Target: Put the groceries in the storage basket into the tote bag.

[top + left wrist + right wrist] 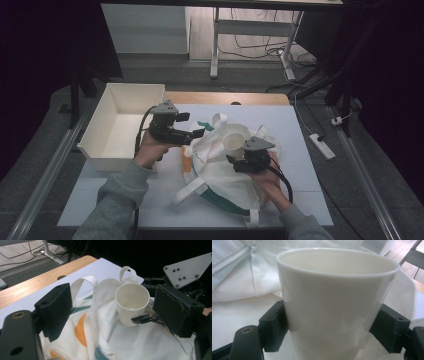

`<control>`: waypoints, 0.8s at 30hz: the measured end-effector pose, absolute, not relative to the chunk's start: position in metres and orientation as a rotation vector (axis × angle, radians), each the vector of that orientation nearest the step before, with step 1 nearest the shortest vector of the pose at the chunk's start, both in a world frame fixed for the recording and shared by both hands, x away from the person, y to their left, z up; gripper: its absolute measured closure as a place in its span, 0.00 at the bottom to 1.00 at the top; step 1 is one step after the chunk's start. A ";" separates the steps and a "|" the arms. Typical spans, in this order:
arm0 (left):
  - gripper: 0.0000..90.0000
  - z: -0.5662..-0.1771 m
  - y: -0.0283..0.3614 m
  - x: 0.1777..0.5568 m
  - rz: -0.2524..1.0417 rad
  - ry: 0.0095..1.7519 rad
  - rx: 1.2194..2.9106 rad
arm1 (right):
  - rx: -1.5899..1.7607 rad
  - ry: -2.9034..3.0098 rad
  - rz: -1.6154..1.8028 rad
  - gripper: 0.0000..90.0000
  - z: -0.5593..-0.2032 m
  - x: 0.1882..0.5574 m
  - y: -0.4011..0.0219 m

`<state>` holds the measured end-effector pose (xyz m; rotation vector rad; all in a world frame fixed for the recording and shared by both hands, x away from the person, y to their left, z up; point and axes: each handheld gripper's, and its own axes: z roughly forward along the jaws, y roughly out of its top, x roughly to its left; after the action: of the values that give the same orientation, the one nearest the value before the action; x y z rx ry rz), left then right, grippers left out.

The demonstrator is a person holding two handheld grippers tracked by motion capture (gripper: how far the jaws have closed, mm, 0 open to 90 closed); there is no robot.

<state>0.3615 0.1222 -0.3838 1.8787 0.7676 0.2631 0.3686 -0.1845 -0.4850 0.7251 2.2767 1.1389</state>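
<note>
Right gripper [239, 159]: clamped on white cup [235, 141], one black jaw pressed to each side of cup wall, as seen in right gripper view [337, 340]. Cup [337, 302] upright, mouth open upward, inside looks empty. Held low on its wall, above the cloth bag [220, 170]; cannot tell whether cup base touches cloth. Grey three-cornered plate on top of gripper, black cable looping back past the right hand [267, 180]

Left gripper [196, 134]: jaws spread wide, nothing between them. In left gripper view [111, 312] the two black pads frame the cup [130, 303] and the bag [140, 340] beyond. Hovering over left edge of bag, near the cup but apart from it. Held by left hand [150, 150], grey sleeve [120, 195] entering from bottom of high view

Bag: white cloth with orange and green patches, crumpled, lying flat on the table [300, 150] near its middle. White strap handles looped out at far side and near side. Mouth of bag toward the far side, by the cup

White open-top box [125, 125]: at left edge of table, just beside left hand, inside looks empty

Table: white top, strip of wood along far edge

Beyond table: grey floor, white power strip [321, 146] at right, legs of a white desk [215, 45], loose cables
</note>
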 end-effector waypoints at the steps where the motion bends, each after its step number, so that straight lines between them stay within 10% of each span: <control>1: 0.18 -0.384 0.123 0.362 0.264 0.768 1.880 | 0.725 2.276 1.134 0.24 -0.486 0.369 -0.185; 24: 0.18 -0.386 0.127 0.362 0.274 0.776 1.901 | 0.719 2.333 1.068 0.24 -0.499 0.370 -0.185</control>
<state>0.3624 0.1267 -0.3863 1.9005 0.7761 0.2743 0.3699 -0.1852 -0.4988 0.7188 2.3331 1.0679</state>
